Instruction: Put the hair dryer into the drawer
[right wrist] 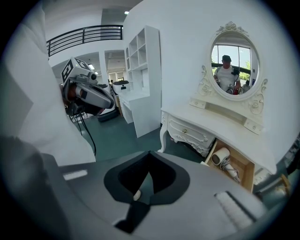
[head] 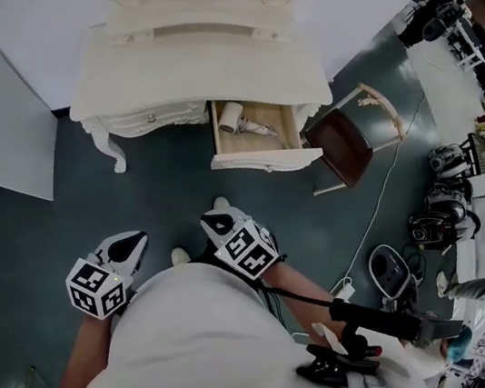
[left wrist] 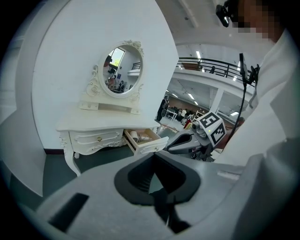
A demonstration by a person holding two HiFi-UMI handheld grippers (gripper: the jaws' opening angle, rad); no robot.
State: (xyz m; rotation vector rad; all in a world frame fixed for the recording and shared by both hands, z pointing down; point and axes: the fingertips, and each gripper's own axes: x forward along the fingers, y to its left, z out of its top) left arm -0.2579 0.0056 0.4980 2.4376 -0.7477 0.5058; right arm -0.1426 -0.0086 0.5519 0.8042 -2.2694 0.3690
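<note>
While in drawer (head: 265,158), hair dryer (head: 231,119)

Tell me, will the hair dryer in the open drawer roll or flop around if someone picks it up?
The hair dryer looks like hard white plastic, so its body probably stays stiff. Its front end is round, so it might roll a little if nudged. What looks like its cord, bunched beside it, seems floppy and would likely dangle.
</note>
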